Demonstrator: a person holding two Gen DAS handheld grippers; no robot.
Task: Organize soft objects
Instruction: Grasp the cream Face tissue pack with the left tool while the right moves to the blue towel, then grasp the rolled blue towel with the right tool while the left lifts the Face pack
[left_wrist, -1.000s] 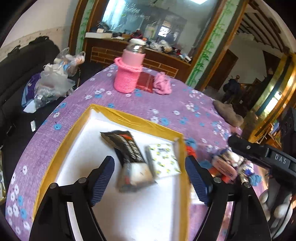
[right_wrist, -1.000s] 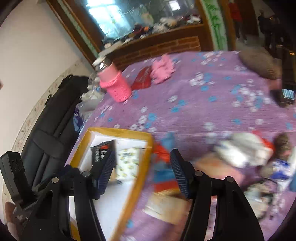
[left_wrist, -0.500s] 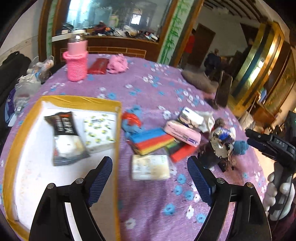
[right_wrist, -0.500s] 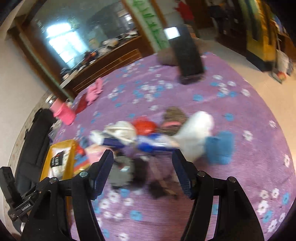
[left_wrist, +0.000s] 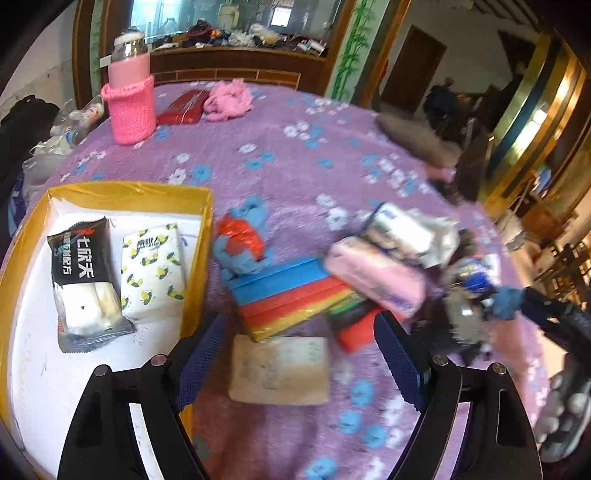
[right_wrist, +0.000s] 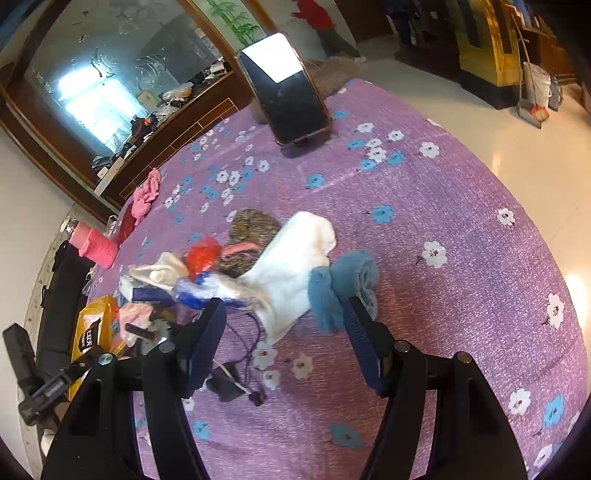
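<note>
My left gripper (left_wrist: 299, 354) is open and empty over a beige tissue pack (left_wrist: 279, 370) lying between its fingers. Behind it lie a stack of coloured sponges (left_wrist: 288, 295), a pink pack (left_wrist: 375, 280) and a white pack (left_wrist: 400, 230). The yellow-rimmed box (left_wrist: 201, 236) at left holds a black packet (left_wrist: 79, 280) and a lemon-print tissue pack (left_wrist: 153, 271). My right gripper (right_wrist: 284, 336) is open and empty above a white sock (right_wrist: 291, 273), next to a blue towel roll (right_wrist: 343, 284).
A pink knitted bottle (left_wrist: 129, 98), a red pouch (left_wrist: 183, 107) and pink cloth (left_wrist: 229, 99) stand at the far side. A phone (right_wrist: 284, 86) stands propped on the purple cloth. A black charger with cable (right_wrist: 231, 380) lies near the right gripper.
The left gripper has moved lower and closer to the beige pack, which now lies between its fingers. The right gripper has closed in on the white sock and blue towel.
</note>
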